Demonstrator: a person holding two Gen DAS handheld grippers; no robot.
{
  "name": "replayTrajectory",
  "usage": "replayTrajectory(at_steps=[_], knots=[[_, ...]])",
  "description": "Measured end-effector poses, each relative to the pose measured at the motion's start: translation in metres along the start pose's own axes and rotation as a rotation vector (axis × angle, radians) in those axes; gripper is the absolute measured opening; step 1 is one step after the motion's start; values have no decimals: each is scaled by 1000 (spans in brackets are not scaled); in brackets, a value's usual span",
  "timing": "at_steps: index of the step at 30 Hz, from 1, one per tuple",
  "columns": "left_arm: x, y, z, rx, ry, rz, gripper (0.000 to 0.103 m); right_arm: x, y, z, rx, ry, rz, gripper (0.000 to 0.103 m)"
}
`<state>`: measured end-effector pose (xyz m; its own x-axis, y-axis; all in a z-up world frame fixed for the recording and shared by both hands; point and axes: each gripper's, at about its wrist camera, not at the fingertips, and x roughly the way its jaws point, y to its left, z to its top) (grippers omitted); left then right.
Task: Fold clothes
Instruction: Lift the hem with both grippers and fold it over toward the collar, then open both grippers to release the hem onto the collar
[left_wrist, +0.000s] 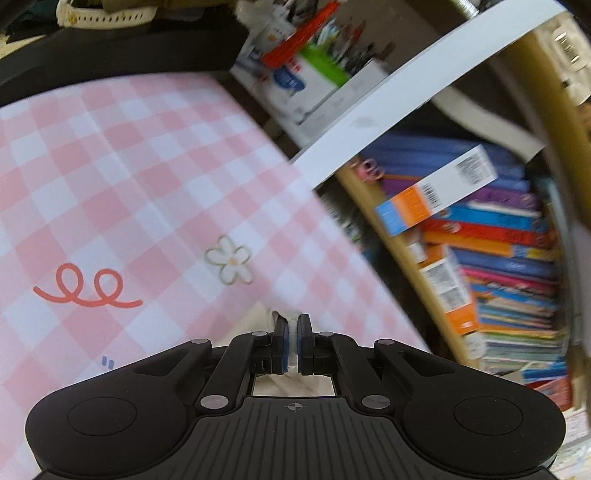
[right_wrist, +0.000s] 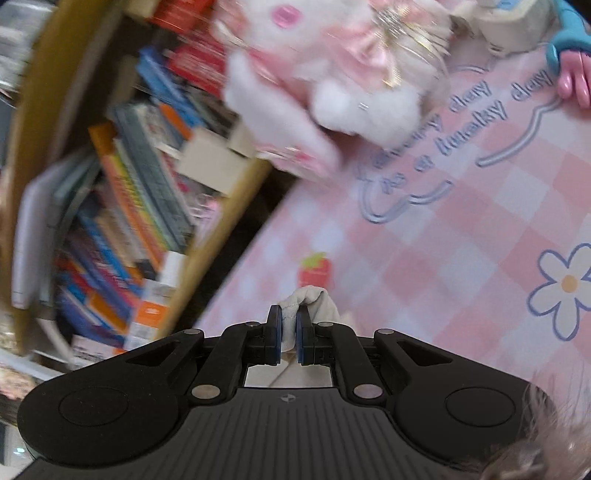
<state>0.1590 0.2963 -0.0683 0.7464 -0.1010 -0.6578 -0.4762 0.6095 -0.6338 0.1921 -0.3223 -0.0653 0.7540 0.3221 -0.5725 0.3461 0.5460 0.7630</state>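
A pale cream garment is pinched in both grippers. In the right wrist view a bunched fold of the cream cloth (right_wrist: 308, 299) sticks out past the fingertips, and my right gripper (right_wrist: 289, 314) is shut on it above the pink checked tablecloth (right_wrist: 424, 258). In the left wrist view my left gripper (left_wrist: 293, 321) is shut too, with only a thin edge of the cream cloth (left_wrist: 264, 319) showing beside and under its blue pads, over the same pink checked tablecloth (left_wrist: 129, 184). Most of the garment is hidden beneath the grippers.
A bookshelf with stacked books (left_wrist: 498, 258) stands past the table edge; the same books (right_wrist: 122, 221) show in the right view. A white and pink plush toy (right_wrist: 325, 74) sits at the table's far end. A black object (left_wrist: 110, 55) lies at the far left edge.
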Motion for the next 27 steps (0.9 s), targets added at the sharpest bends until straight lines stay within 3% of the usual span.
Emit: replayTrajectory(at_steps=[6,7,8,10,12,15,18,23,27], knots=[[-1,-10,-5,75,8,36,9,9,-3,-2,-68,26,-23,12],[-7,-14,-6,100,2,44,13,6,1,0,-99,21,-32,20],[-16,-22,-10,153,-20,57,17,0,6,1,-131,9,-44,38],[-36,-40,-24,283,-68,71,19,-17,19,-2,-242,-55,-82,61],[-50,-60,-45,428,-88,61,19,-29,34,-17,-405,-95,-120,62],[-48,-85,-79,580,-27,38,20,-40,57,-47,-642,-122,-172,62],[-34,-108,-101,696,35,46,20,-26,72,-78,-833,-85,-208,62],[-17,-125,-117,782,79,40,20,0,76,-95,-892,1,-233,59],[-12,-124,-116,782,88,37,20,11,76,-94,-920,37,-239,59]])
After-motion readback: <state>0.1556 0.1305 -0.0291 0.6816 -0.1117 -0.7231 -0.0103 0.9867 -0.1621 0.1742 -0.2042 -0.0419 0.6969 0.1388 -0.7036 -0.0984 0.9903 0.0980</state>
